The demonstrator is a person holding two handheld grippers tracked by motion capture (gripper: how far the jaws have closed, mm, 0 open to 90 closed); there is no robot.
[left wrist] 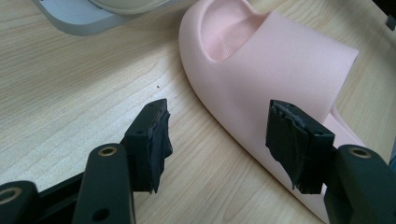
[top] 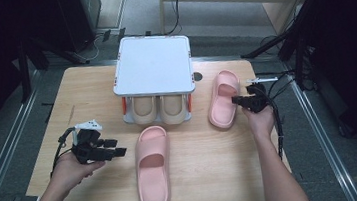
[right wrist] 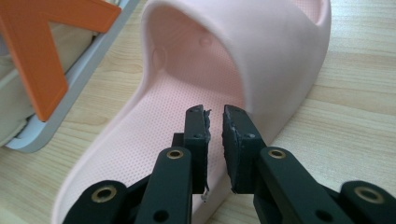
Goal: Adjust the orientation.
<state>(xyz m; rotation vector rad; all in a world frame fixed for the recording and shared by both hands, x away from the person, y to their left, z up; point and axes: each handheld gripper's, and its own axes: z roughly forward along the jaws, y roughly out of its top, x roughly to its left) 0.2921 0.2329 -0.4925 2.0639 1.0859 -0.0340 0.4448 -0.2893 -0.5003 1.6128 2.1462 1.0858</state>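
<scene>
Near pink slipper [top: 153, 167] lay mid-desk, L claw [top: 115, 149] wide beside it.
R claw [top: 237, 100] nearly shut, empty, over far pink slipper's [top: 224, 98] edge, right of shoe rack [top: 153, 68] on desk [top: 213, 167].

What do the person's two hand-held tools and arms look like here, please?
Both tools are black, with two jaws ending in worn dark pads and brass-coloured rivets at the joints. The left tool carries a grey three-cornered plate on top; a black cable trails from each, also from the right tool. The forearms are bare, with no sleeves in sight.
</scene>
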